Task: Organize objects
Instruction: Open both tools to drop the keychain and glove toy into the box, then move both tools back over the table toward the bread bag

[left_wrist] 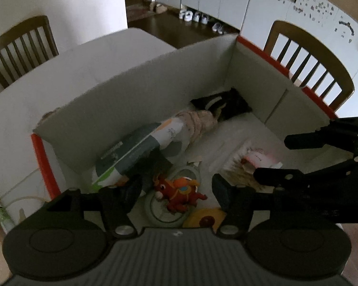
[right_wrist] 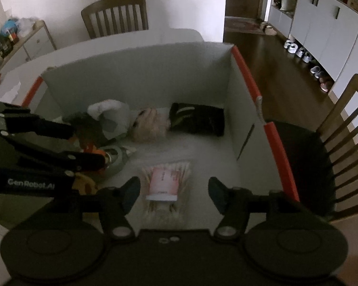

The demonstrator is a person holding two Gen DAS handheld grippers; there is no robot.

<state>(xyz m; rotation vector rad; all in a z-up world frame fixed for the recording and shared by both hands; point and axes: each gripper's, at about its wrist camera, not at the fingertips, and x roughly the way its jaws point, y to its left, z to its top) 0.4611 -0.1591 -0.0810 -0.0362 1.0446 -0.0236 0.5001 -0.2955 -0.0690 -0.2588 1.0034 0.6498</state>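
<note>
Inside the white box (left_wrist: 136,90) with orange-edged rims, which sits on the white tabletop (left_wrist: 102,54), the gathered things lie in loose groups, seemingly so that soft items fill one wall and small ones stay within reach. Along the far wall runs a row: a grey-and-white packet (left_wrist: 131,157), a pale pink bundle (left_wrist: 198,121) and a black folded cloth (left_wrist: 224,104), each touching the next, tucked against the cardboard probably to keep the middle floor free. Nearer the viewer, a red toy animal (left_wrist: 179,193) rests on a round grey-rimmed dish (left_wrist: 164,212), with a yellow disc (left_wrist: 207,218) just beside it. The left tongs (left_wrist: 176,190) hang over that toy with jaws spread and nothing between them, which suggests either a fresh drop or a coming pick; which one cannot be told. The right tongs (right_wrist: 174,191) are likewise released, parted above a pink-labelled packet (right_wrist: 164,183) lying flat on the box floor, apparently of thin sticks, though blur makes that uncertain. Wooden chairs (right_wrist: 114,14) stand around the tabletop, well apart from the work.
</note>
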